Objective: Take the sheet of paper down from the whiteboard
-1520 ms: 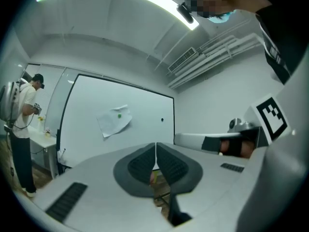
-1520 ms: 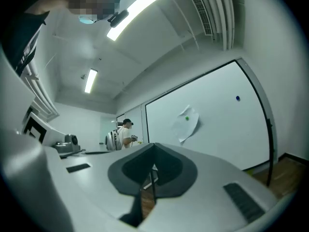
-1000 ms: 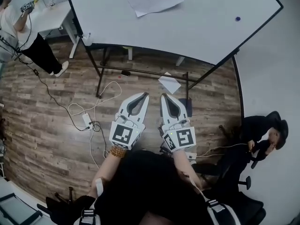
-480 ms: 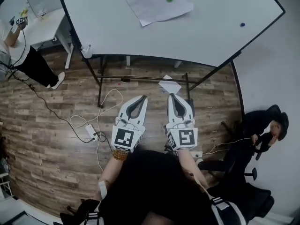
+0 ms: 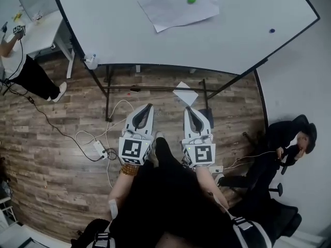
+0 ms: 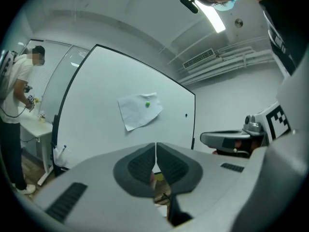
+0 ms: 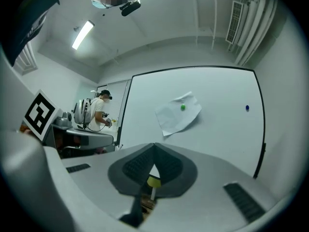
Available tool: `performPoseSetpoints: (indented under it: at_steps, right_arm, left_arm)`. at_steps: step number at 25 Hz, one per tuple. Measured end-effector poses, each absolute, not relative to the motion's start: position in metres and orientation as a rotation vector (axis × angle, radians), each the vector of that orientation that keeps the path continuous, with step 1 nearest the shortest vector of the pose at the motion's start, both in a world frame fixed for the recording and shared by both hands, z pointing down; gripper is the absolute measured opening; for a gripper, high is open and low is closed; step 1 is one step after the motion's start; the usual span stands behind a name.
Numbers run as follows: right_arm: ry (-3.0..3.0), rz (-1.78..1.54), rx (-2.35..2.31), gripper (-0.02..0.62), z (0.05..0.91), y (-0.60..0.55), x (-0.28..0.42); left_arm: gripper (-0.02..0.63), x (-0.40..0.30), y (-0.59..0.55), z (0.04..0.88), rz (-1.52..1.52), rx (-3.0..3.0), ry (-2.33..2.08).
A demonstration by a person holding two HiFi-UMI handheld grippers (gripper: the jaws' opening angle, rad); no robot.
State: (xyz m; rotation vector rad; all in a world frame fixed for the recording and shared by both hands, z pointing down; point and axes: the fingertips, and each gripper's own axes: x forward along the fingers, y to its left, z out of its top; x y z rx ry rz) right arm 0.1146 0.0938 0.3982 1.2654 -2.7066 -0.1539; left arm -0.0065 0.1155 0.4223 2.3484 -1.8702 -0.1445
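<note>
With jaws together and holding nothing, the left gripper [image 5: 149,106] and right gripper [image 5: 187,109] have edged toward the whiteboard [image 5: 243,30], whose paper [image 5: 173,10] still hangs untouched.

At twelve o'clock a round green magnet [image 5: 191,0] pins a white paper sheet [image 5: 173,10] to the large whiteboard [image 5: 103,30]; the left tongs [image 5: 148,107] and right tongs [image 5: 188,110], closed, point there.

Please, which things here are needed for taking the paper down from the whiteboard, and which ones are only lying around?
For the job: whiteboard, sheet of paper, green magnet on it, left gripper and right gripper, both shut.
Lying about: blue magnet, loose paper under the board, power strip on the floor.
</note>
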Motion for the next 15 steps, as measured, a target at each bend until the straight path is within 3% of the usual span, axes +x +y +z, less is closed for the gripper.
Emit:
performPoseSetpoints:
  at_steps: [15]
  right_arm:
    - [-2.825,-0.183,1.194,-0.002,0.396,-0.054,0.088]
  left_arm:
    - [0.017,-0.041,-0.021,0.407,-0.128,2.273,-1.992]
